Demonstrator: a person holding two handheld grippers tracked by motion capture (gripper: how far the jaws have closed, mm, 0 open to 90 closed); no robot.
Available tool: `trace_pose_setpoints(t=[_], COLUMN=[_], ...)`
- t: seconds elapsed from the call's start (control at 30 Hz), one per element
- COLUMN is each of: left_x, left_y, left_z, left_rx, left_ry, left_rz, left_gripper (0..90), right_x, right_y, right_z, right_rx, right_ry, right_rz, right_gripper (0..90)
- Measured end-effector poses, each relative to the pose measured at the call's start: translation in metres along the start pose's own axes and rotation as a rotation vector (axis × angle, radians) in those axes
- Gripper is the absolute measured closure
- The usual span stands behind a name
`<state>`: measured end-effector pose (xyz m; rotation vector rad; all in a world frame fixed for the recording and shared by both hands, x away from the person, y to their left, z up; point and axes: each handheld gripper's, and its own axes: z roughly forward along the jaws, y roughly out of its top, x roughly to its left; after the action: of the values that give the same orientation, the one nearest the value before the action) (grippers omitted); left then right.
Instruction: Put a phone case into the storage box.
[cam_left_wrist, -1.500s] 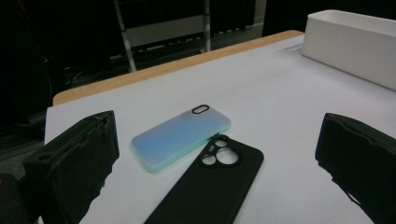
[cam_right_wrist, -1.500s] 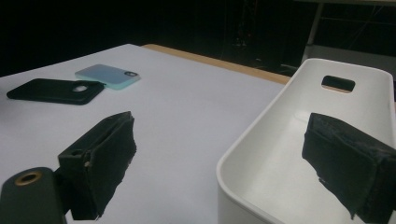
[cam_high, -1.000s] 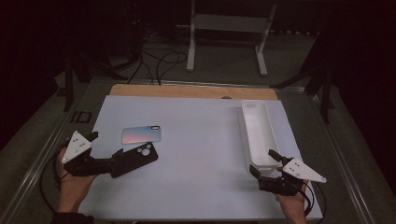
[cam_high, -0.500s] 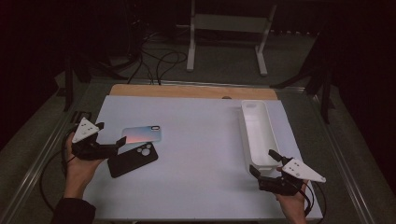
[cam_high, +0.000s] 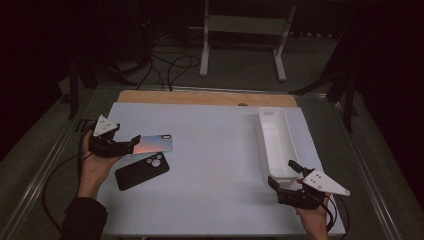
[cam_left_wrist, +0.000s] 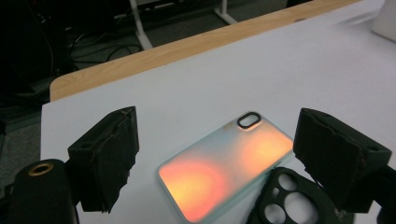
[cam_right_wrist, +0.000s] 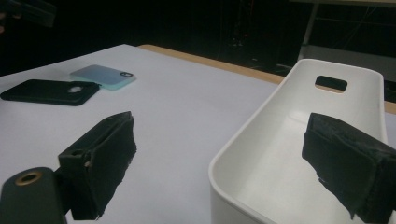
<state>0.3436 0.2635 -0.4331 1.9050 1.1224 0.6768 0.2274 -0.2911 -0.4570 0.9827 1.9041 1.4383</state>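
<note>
A: In the high view, where is the left gripper (cam_high: 131, 145)?
B: At about nine o'clock on the white table (cam_high: 220, 150). Its jaws point toward three o'clock at the near end of the iridescent phone case (cam_high: 153, 144). They have just been closing a little, yet they stand wide, and whether the case's end lies between them cannot be told from here.
A: And the black phone case (cam_high: 142, 171)?
B: Flat at about five o'clock from that gripper, just beside the iridescent one.
A: The right side?
B: The right gripper (cam_high: 281, 178) sits at about four o'clock on the table, jaws apart, near the close end of the white bin (cam_high: 276, 142).
A: What does the left gripper view add?
B: The left gripper (cam_left_wrist: 212, 163) is wide, the iridescent phone case (cam_left_wrist: 226, 165) lies in the gap between its jaws with neither pad touching it, and the black phone case (cam_left_wrist: 289, 198) is at five o'clock.
A: The right gripper view?
B: The right gripper (cam_right_wrist: 224, 168) is wide with nothing gripped. The white bin (cam_right_wrist: 280, 154) is at three o'clock, with its near rim between the jaws. Both cases are at ten o'clock, well apart from it.
</note>
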Motion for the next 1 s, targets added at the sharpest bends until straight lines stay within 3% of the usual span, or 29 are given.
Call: trace_pose_setpoints(t=[0.37,0.57,0.8,1.0], left_x=[0.011,0.02,0.032,0.036], left_y=[-0.001,-0.004,-0.014,-0.019], left_z=[0.021,0.031,0.045,0.054], left_rx=[0.034,0.05,0.063,0.062], left_ry=[0.022,0.002,-0.002,0.009], left_rz=[-0.007,-0.028,-0.088,-0.122], left_gripper=[26.9,48.7,60.7,77.0], right_x=[0.0,0.0,0.001,0.0], right_y=[0.0,0.0,0.0,0.001], right_z=[0.0,0.0,0.0,-0.001], right_rx=[0.0,-0.001,-0.001,-0.008], right_ry=[0.0,0.001,0.002,-0.001], right_rz=[-0.001,-0.001,-0.002,-0.003], right_gripper=[9.3,9.3,9.3,9.3])
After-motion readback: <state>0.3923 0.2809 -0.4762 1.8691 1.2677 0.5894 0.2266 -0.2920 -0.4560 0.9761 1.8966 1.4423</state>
